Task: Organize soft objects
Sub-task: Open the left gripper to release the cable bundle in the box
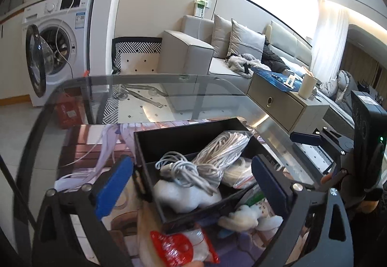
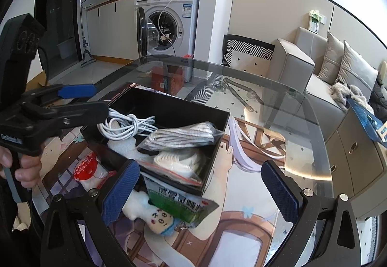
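Note:
A black box (image 1: 169, 131) (image 2: 174, 107) on the glass table holds a white cable coil (image 1: 183, 170) (image 2: 128, 126), a bagged cord bundle (image 1: 222, 148) (image 2: 183, 136), a white foam piece (image 1: 183, 196) and a bag of white items (image 2: 179, 163). A red-and-white bag (image 1: 179, 247) (image 2: 89, 170), a white plush doll (image 1: 241, 216) (image 2: 150, 211) and a green packet (image 2: 179, 201) lie outside its near side. My left gripper (image 1: 191, 184) (image 2: 79, 100) is open above the box. My right gripper (image 2: 200, 189) (image 1: 307, 143) is open and empty over the doll and packet.
A printed mat (image 2: 241, 223) covers the near glass table (image 2: 278, 88). A washing machine (image 1: 58, 42) with an open door, a grey sofa (image 1: 193, 54) and a low cabinet (image 1: 278, 100) stand beyond. A red box (image 2: 167, 80) sits under the glass.

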`<action>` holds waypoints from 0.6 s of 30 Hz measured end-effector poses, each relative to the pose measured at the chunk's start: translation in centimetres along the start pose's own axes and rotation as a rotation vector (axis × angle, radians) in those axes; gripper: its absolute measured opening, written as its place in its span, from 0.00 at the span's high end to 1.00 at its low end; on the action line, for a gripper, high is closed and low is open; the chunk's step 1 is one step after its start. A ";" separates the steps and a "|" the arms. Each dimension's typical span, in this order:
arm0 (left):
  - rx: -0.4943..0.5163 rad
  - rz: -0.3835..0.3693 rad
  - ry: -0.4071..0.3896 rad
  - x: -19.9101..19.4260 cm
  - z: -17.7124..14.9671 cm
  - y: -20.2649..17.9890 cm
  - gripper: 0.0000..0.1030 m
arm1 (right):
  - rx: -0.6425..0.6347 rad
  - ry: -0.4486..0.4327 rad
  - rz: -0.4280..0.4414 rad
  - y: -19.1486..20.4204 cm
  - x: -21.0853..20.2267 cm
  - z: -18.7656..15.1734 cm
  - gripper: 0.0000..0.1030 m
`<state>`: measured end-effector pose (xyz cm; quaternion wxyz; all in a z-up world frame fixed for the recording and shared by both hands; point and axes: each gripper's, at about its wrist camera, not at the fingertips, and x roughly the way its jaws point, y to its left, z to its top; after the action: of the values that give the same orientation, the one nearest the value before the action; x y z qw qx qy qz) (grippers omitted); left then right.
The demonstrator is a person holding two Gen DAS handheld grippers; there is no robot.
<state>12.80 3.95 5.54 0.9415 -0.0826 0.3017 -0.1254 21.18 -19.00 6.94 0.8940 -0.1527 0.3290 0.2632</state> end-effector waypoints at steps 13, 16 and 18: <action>0.044 0.091 0.020 -1.7 -3.0 0.2 0.00 | 0.097 -0.002 0.017 -0.7 -1.1 -3.6 0.01; 0.041 0.098 0.031 -1.8 -3.8 0.2 0.00 | 0.111 0.004 0.017 -0.7 -1.2 -4.2 0.01; 0.035 0.101 0.039 -1.8 -4.4 0.2 0.00 | 0.120 0.004 0.024 -0.7 -1.2 -4.7 0.01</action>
<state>8.87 4.30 2.97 0.9418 -0.0483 0.3217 -0.0847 18.40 -22.07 4.38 0.8976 -0.0954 0.3479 0.2532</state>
